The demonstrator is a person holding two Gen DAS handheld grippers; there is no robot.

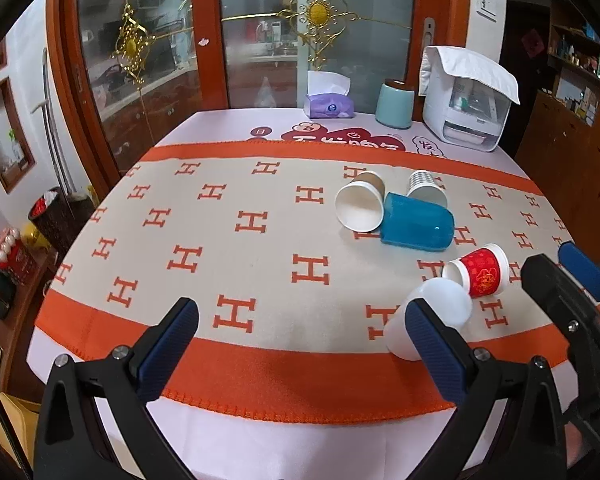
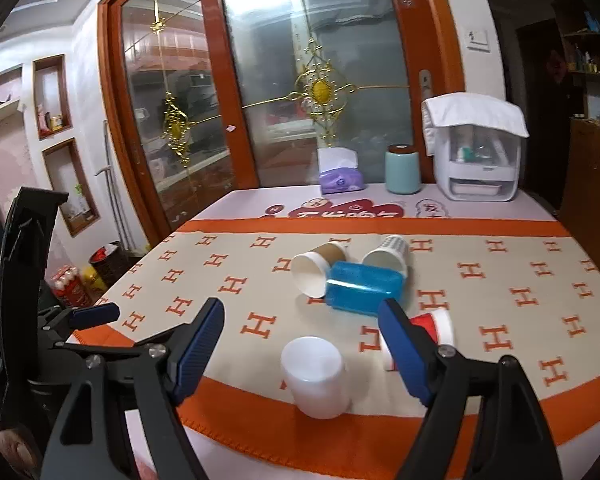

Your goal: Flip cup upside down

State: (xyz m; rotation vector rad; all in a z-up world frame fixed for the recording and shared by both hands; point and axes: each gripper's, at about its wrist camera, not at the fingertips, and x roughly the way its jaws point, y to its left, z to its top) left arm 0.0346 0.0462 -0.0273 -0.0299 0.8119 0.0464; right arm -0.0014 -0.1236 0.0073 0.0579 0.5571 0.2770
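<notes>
Several cups lie on their sides on the orange-and-beige H-patterned cloth [image 1: 228, 240]. A white plastic cup [image 2: 315, 376] lies nearest, between my right gripper's open fingers; it also shows in the left wrist view [image 1: 440, 312]. A red paper cup [image 1: 480, 274] lies beside it, partly hidden behind my right finger [image 2: 400, 344]. Farther back lie a blue plastic cup [image 2: 362, 286], a brown paper cup [image 2: 316, 266] and a white patterned cup [image 2: 388, 256]. My left gripper [image 1: 300, 320] is open and empty over the cloth's front. My right gripper [image 2: 300, 320] is open, just above the white cup.
At the table's back stand a purple tissue pack [image 2: 340, 178], a teal canister [image 2: 402, 170] and a white appliance [image 2: 478, 160] under a towel. Glass sliding doors [image 2: 300, 80] rise behind the table. A bin and bottles sit on the floor at left [image 1: 48, 216].
</notes>
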